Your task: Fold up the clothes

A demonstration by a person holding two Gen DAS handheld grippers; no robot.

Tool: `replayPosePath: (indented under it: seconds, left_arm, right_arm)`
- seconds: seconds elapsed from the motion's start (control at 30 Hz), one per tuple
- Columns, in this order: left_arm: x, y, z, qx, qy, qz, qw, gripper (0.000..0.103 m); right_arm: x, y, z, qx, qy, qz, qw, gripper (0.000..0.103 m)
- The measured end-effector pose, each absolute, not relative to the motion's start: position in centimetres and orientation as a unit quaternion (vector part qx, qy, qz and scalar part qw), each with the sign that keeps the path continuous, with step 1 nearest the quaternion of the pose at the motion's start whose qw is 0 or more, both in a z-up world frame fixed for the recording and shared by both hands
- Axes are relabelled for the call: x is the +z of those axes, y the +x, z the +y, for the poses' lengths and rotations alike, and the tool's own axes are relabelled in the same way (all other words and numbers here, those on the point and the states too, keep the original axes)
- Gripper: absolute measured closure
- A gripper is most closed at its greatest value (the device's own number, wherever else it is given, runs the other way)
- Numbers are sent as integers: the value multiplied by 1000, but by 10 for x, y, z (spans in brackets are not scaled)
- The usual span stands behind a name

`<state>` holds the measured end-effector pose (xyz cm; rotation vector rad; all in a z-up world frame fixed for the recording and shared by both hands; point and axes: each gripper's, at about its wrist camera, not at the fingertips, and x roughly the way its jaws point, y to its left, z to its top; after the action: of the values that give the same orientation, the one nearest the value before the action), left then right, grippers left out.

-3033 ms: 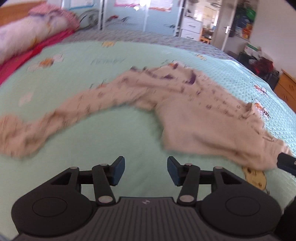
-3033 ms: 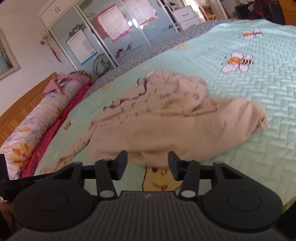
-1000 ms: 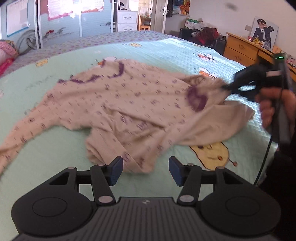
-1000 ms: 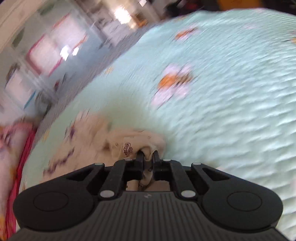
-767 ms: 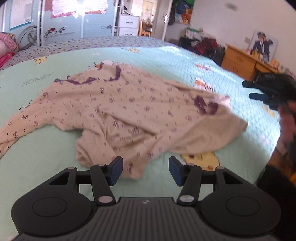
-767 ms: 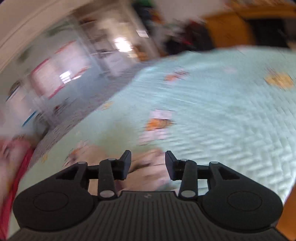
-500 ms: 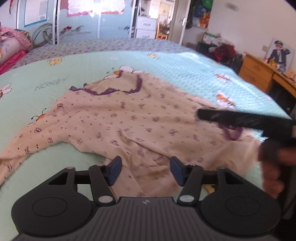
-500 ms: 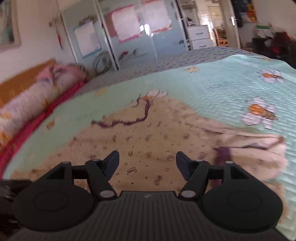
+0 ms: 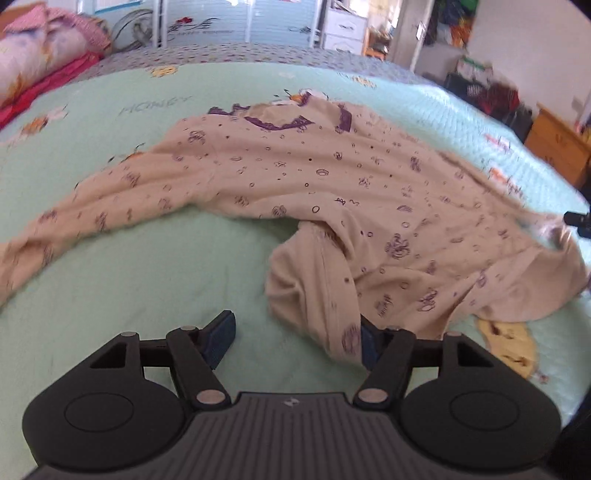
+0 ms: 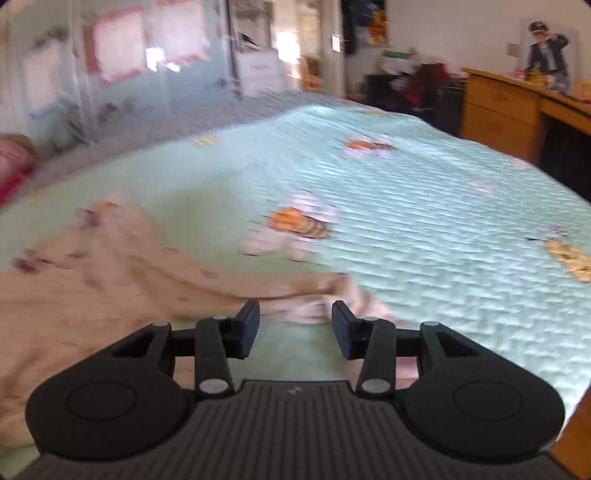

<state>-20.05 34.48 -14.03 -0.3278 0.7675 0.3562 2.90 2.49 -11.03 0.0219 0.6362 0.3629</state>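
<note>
A beige long-sleeved top (image 9: 332, 192) with small purple prints and purple trim lies crumpled on the mint-green bedspread (image 9: 129, 266). One sleeve stretches to the far left. My left gripper (image 9: 295, 332) is open, low over the bed, and a bunched fold of the top lies just inside its right finger. My right gripper (image 10: 294, 325) is open, and the top's right edge (image 10: 325, 291) lies just beyond its fingertips. That view is blurred. The tip of the right gripper shows at the left wrist view's right edge (image 9: 578, 221).
Pillows and a red blanket (image 9: 40, 70) lie at the bed's far left. A wooden dresser (image 10: 517, 114) stands right of the bed, with dark bags (image 9: 480, 92) beside it. Wardrobe doors (image 9: 236, 22) stand behind the bed.
My right gripper let go of the top's edge, opened, and swung from over the garment to its right edge. My left gripper came closer to the near fold.
</note>
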Motion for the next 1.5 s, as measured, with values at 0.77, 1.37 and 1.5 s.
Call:
replayPosePath:
  seconds: [0.77,1.37,1.5]
  left_arm:
    - [-103,-236,353,209,-124,355,903,36]
    - [-92,-218,286,75,-6,330,941,36]
    - [-99,-201,247,32,149,330,932,36]
  right_arm:
    - [-191,-64,159,371,348,551,662,98]
    - [-107,-125,48,401,290,413,765,64]
    - [-123,-128,46,386,301,431,758,64]
